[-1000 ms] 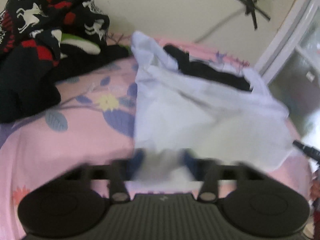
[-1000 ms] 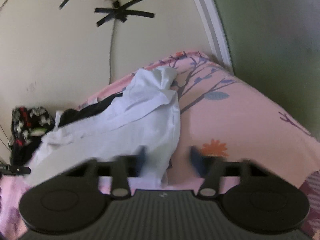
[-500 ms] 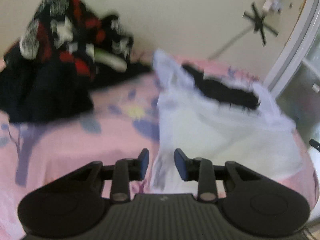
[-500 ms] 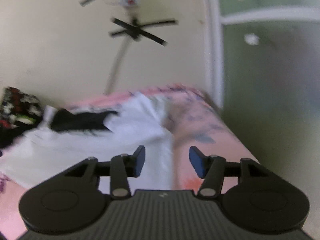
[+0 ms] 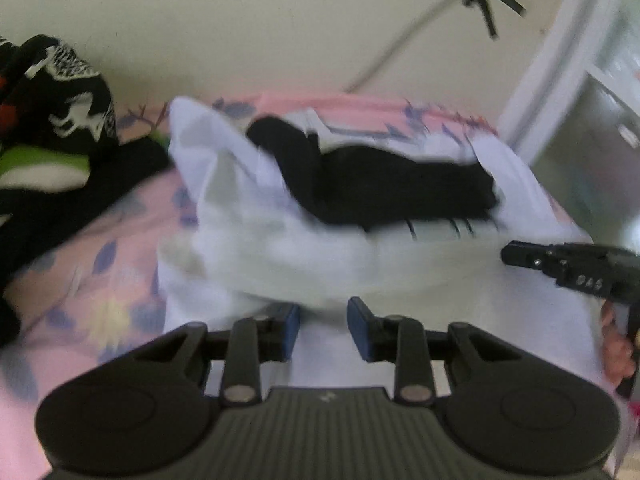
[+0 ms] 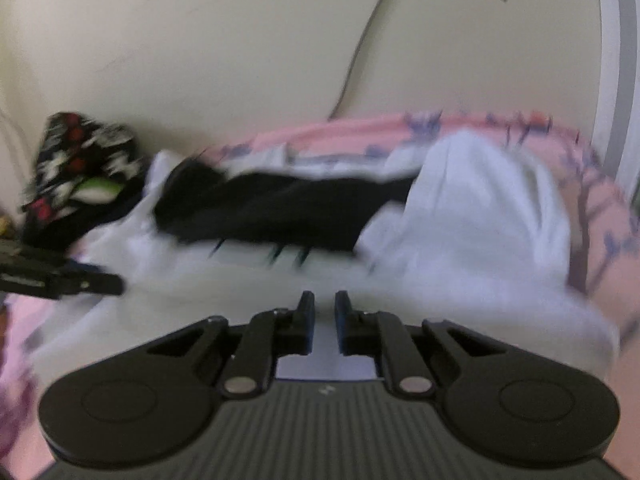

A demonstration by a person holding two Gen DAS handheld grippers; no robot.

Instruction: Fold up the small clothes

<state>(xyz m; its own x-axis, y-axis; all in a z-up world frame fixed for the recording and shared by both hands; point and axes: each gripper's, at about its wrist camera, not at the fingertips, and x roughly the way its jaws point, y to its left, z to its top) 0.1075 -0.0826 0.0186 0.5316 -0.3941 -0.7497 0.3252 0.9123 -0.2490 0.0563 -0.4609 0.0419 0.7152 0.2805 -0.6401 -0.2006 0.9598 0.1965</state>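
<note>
A white garment (image 5: 304, 256) with a black panel (image 5: 384, 192) lies rumpled on the pink floral bedsheet (image 5: 80, 292). My left gripper (image 5: 323, 328) is open, low over the garment's near edge, with nothing between its blue pads. In the right wrist view the same white garment (image 6: 480, 220) and its black panel (image 6: 280, 208) fill the middle. My right gripper (image 6: 321, 320) hovers over the near white cloth, its jaws a narrow gap apart and empty. The right gripper's side shows in the left wrist view (image 5: 576, 268). The left gripper's tip shows in the right wrist view (image 6: 60, 276).
A pile of black, red and white patterned clothes (image 5: 52, 92) sits at the back left against the cream wall, also seen in the right wrist view (image 6: 80, 160). A white door frame (image 5: 560, 60) and glass stand at the right. A cable runs down the wall (image 6: 360, 52).
Both grippers have let go of the white garment and moved in over it. The right jaws have narrowed from wide open. The left jaws stand open over the hem.
</note>
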